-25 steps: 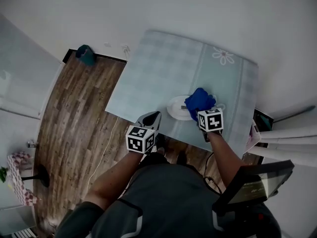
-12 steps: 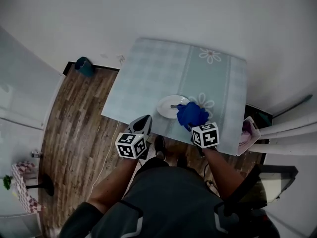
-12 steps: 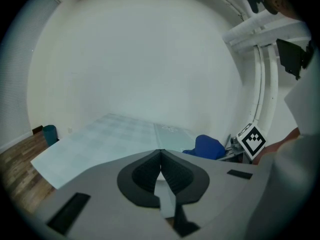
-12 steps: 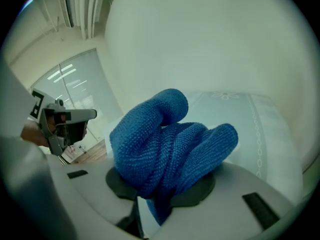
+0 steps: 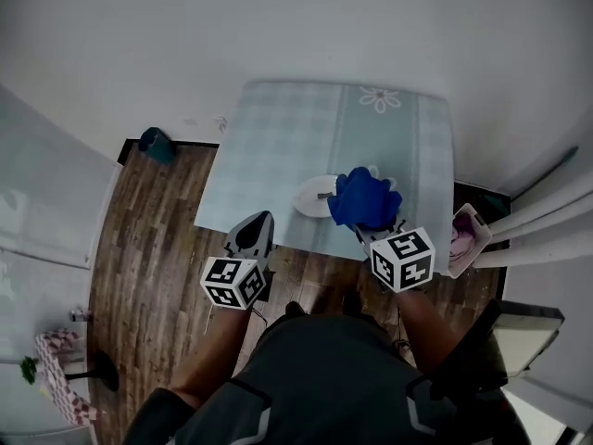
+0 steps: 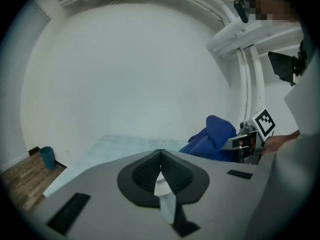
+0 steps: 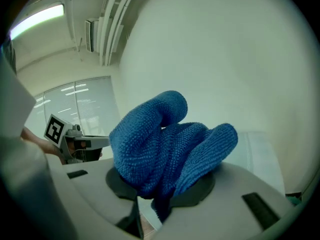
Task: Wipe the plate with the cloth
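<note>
Blue terry cloth fills my right gripper. The fingers are clamped on its lower folds, and the rest bulges up in thick loops that cover the fingertips almost entirely. In the head view the bundle hangs over the near part of the pale checked worktop. It hides the right gripper's front end, so only the marker cube shows, at 5 o'clock of the cloth.

The white plate lies on the worktop at 9 o'clock of the cloth, close to the near edge. The cloth overlaps the plate's right rim in that view, but I cannot tell whether it touches the plate or hangs above it. A small dark item rests on the plate, too small to identify.

My left gripper holds nothing. Its fingers meet at the tips, with only a narrow slit below them through which something pale shows. In the head view it sits at 7 o'clock of the plate, by the near edge of the worktop and apart from the plate. Its own view shows the cloth at 2 o'clock, beside the right gripper's cube.

A teal bin stands on the wooden floor, at 9 o'clock of the worktop. A pink-and-white object sits off the worktop's right side, partly cut off and hard to make out.
</note>
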Motion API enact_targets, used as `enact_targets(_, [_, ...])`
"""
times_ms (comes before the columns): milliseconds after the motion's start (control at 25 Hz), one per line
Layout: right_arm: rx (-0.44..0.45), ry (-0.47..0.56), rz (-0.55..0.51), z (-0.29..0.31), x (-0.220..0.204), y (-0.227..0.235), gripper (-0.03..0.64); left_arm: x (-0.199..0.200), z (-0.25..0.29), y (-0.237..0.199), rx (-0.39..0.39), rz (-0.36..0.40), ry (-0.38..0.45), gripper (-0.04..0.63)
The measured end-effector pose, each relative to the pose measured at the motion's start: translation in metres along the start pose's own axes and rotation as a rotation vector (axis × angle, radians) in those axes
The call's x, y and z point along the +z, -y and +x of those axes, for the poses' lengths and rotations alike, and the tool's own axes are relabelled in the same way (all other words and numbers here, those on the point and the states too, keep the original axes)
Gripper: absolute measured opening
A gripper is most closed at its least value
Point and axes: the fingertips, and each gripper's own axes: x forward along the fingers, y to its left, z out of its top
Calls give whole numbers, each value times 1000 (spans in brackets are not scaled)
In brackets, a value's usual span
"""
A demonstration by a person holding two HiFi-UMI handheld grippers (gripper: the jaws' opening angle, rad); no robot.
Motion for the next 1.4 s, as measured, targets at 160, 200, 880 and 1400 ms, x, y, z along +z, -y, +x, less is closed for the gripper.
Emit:
enact_targets(160, [-31,52,-20,-16,24,-21,118,21,-8,-4,-3,38,52,9])
enact_targets(200, [-44,69,-17,-19,31,-26,118,28,-9,-5,-16,39,65,9])
enact_targets(880, [-158,147,-53,-39,58,-80,117,73,-68,-13,-153,41,181,9])
enact_targets(1400, [-191,179,-31,-45,62,-80,117,77,-71,-9,-193,42,189,9])
